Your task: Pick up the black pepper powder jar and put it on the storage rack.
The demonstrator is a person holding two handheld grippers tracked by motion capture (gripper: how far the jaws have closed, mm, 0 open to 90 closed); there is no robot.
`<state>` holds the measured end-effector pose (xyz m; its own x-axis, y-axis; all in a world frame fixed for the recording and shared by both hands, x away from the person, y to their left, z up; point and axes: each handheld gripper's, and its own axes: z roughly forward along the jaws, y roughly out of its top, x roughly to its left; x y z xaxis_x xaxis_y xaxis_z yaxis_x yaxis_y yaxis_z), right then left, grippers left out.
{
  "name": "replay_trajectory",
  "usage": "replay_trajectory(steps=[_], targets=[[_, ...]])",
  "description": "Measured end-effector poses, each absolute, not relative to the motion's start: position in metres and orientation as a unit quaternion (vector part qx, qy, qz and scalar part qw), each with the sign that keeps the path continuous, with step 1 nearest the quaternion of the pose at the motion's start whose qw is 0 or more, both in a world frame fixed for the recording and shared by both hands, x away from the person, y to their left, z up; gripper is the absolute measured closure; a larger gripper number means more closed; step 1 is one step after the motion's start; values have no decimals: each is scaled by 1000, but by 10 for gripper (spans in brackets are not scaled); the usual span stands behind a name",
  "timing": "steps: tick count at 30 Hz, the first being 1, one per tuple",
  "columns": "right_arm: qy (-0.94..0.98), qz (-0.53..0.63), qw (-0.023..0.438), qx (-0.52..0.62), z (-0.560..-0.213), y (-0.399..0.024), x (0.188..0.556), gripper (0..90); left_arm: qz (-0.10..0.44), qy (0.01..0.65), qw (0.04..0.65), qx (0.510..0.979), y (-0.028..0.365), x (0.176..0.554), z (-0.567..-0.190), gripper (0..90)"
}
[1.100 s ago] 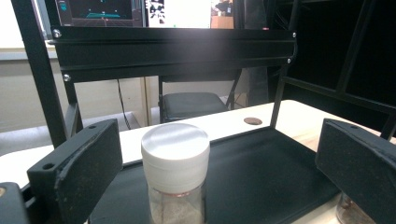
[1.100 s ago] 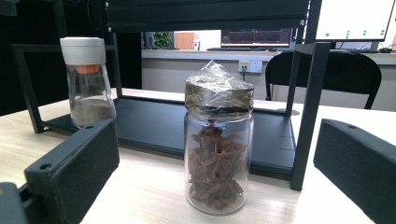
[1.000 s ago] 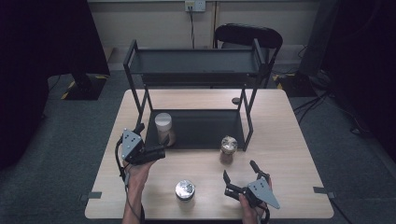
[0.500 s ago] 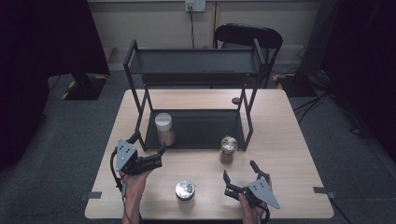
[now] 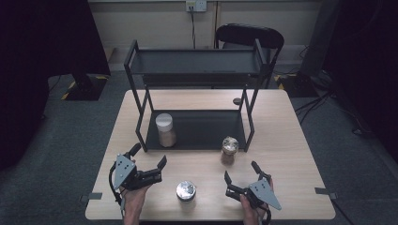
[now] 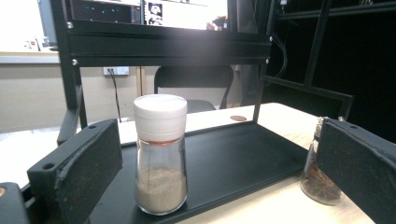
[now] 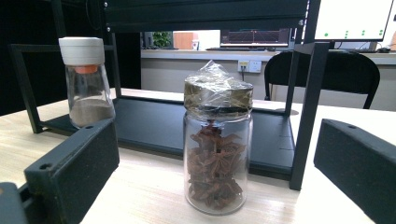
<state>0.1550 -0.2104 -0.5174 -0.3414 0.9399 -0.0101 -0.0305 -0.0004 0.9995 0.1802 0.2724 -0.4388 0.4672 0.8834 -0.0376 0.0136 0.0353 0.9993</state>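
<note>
White-capped shaker (image 6: 160, 154), unlabelled, star anise jar (image 7: 217, 140), both hand-held grippers wide open, empty

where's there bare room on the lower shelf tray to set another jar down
The lower tray is bare from the white-capped shaker, which stands at its left end, across to the rack's right legs. The upper shelf looks bare too. It is tighter at the tray's front right corner, where the star anise jar stands on the table.
</note>
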Motion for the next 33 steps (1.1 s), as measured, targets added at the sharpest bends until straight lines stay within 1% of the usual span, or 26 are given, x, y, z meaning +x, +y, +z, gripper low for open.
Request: replay_trajectory(steps=[5, 8, 15, 20, 28, 33], targets=[[573, 585, 414, 397, -517, -210, 155, 0, 360, 375, 613, 595, 277, 174, -447, 0], [573, 585, 414, 397, -517, -210, 155, 0, 374, 365, 601, 605, 274, 170, -452, 0], [573, 585, 414, 397, -517, -210, 155, 0, 374, 362, 603, 605, 271, 166, -468, 0], [573, 585, 414, 397, -517, -210, 155, 0, 378, 368, 609, 592, 271, 163, -482, 0], [573, 585, 414, 397, -517, -210, 155, 0, 369, 380, 610, 589, 276, 163, -499, 0], [572, 585, 414, 398, -517, -210, 155, 0, 372, 387, 611, 582, 269, 162, -511, 0]])
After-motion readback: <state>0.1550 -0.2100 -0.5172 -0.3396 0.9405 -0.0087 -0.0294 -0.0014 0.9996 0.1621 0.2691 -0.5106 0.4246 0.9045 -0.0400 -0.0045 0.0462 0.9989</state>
